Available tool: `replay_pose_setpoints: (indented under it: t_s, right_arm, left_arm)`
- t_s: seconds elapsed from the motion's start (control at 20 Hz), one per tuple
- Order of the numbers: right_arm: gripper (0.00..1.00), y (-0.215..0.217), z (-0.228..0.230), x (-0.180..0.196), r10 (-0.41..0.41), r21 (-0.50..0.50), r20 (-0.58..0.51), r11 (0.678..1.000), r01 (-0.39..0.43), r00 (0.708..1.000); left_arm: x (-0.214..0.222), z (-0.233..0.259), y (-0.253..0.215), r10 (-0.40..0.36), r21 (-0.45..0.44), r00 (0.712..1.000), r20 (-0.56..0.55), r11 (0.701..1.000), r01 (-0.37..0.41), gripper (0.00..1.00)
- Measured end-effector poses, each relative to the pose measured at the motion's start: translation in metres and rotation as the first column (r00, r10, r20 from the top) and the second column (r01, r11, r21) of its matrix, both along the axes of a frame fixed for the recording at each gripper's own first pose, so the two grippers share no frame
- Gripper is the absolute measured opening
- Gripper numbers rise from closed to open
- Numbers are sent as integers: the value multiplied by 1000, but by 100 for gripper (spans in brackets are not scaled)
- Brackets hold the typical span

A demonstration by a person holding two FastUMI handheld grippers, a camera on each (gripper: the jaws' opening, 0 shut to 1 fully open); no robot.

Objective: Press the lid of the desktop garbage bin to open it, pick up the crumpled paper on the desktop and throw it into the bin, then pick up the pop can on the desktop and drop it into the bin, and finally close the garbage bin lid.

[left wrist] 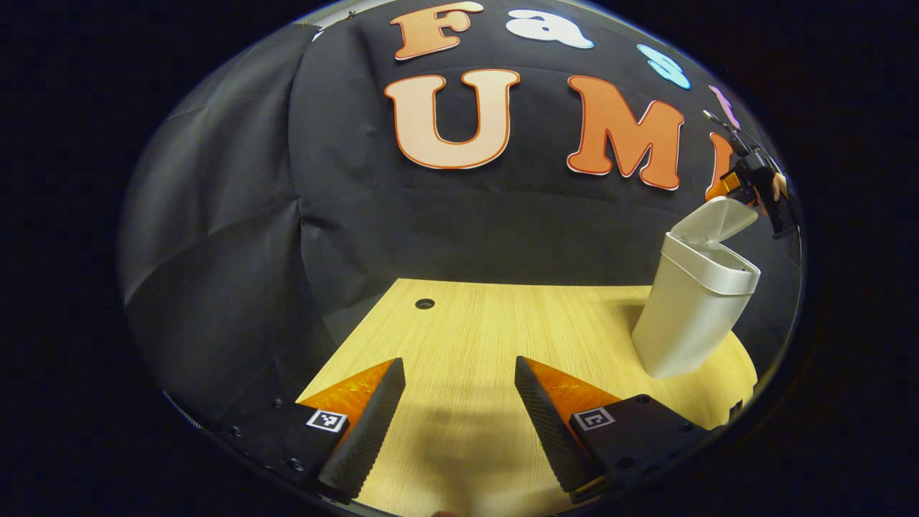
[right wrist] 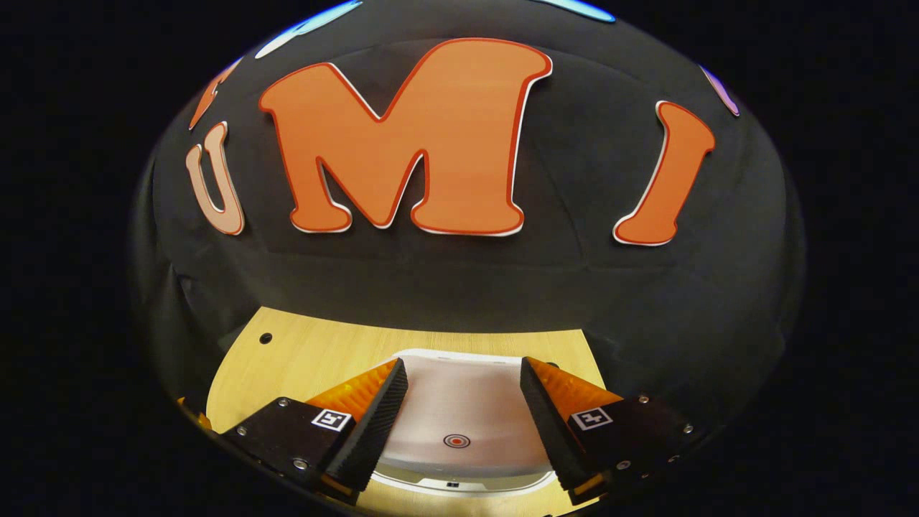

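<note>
In the left gripper view my left tongs point(left wrist: 459, 409) hang wide open and empty over the pale wood worktop point(left wrist: 467, 323); the white plastic bin point(left wrist: 693, 316) stands far right, its flap lid point(left wrist: 718, 219) raised, contents hidden; it looks light and tippable. In the right gripper view my right tongs point(right wrist: 463, 416) gape empty above the smooth lid point(right wrist: 459, 402); I would press its red target mark point(right wrist: 456, 440).

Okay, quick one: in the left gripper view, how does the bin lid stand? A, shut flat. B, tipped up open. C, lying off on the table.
B: the lid is hinged up at an angle above the bin, whose mouth is open, with the right gripper just above it.
</note>
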State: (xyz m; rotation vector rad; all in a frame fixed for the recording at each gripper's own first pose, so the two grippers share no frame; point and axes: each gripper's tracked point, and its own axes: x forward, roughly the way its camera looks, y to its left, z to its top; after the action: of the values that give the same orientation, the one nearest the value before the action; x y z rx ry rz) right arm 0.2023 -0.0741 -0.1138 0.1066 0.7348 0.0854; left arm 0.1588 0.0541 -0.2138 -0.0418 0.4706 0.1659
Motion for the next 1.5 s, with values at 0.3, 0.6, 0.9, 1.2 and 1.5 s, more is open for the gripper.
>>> replay_pose_setpoints:
  t_s: [0.3, 0.6, 0.9, 1.2, 1.5]
  right_arm:
    - [95, 4, -24, -30, -2, 12, -51, 1000, 3, 999]
    - [95, 14, -53, -51, 5, 37, -100, 999, -1, 995]
    - [95, 16, -59, -56, -21, 54, -77, 998, 25, 997]
    - [97, 20, -61, -57, -17, 81, 16, 997, 16, 1000]
    - [96, 18, -55, -57, -17, 68, 81, 998, 11, 997]
  left_arm:
    - [-1, 0, -2, -9, -4, 1000, -6, 1000, 9, 98]
    - [-9, -10, -4, -18, 3, 999, -37, 1000, 18, 98]
    - [-19, -18, -9, -18, -8, 998, -62, 1000, 18, 98]
    - [-17, -21, -18, -41, -11, 997, -72, 999, 40, 98]
    - [-9, -9, -24, -85, 15, 995, -48, 996, 85, 98]
